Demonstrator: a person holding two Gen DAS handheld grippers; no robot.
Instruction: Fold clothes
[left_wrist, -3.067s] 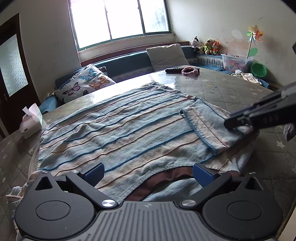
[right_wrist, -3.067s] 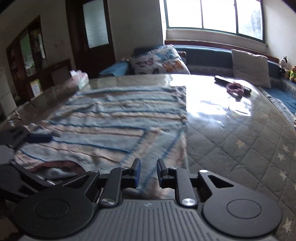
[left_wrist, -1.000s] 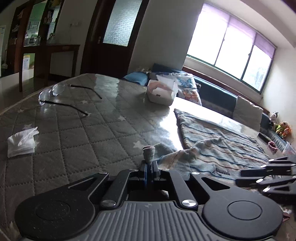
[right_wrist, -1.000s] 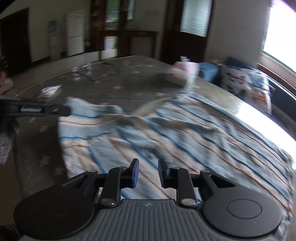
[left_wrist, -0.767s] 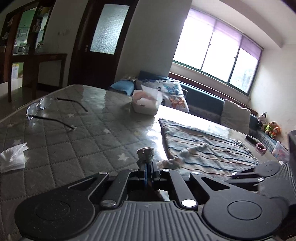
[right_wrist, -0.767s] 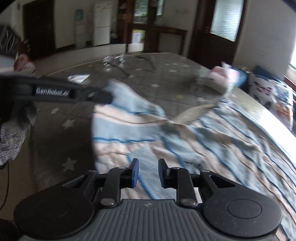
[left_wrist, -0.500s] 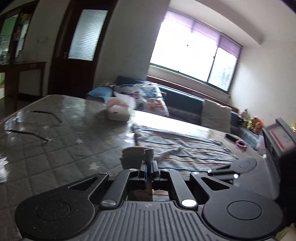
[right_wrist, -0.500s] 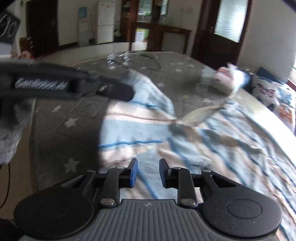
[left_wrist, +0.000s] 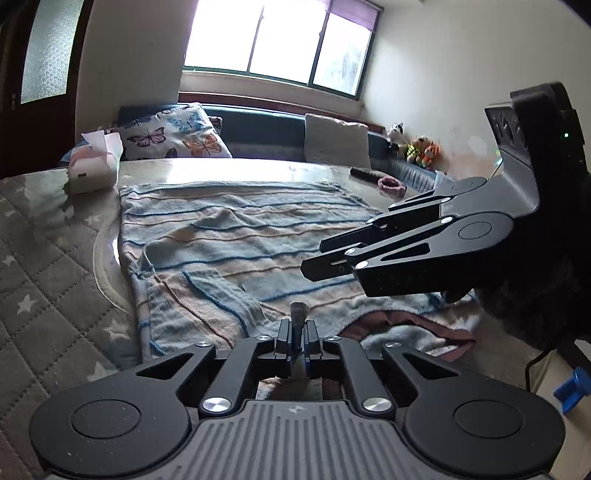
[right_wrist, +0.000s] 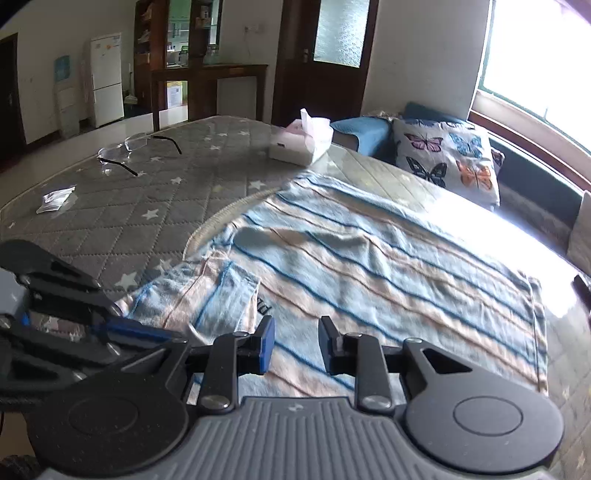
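Note:
A blue and beige striped sweater (left_wrist: 240, 236) lies flat on the quilted grey table (left_wrist: 40, 266); it also shows in the right wrist view (right_wrist: 369, 280). Its left sleeve (left_wrist: 207, 299) is folded over onto the body. My left gripper (left_wrist: 297, 334) is shut on the sleeve's cuff (left_wrist: 298, 312), low over the near part of the sweater. My right gripper (right_wrist: 293, 343) is open with a narrow gap and empty, above the sweater's near edge. It shows at the right of the left wrist view (left_wrist: 325, 264).
A tissue box (right_wrist: 299, 144) stands beyond the sweater's far left corner. Glasses (right_wrist: 125, 151) and a crumpled tissue (right_wrist: 55, 197) lie on the table's left part. A pink hair tie (left_wrist: 393, 183) and a dark remote lie far right. Cushions line the bench under the window.
My left gripper has carried the sleeve cuff from the left side inward over the sweater's body and lowered it. My right gripper's gap has widened a little.

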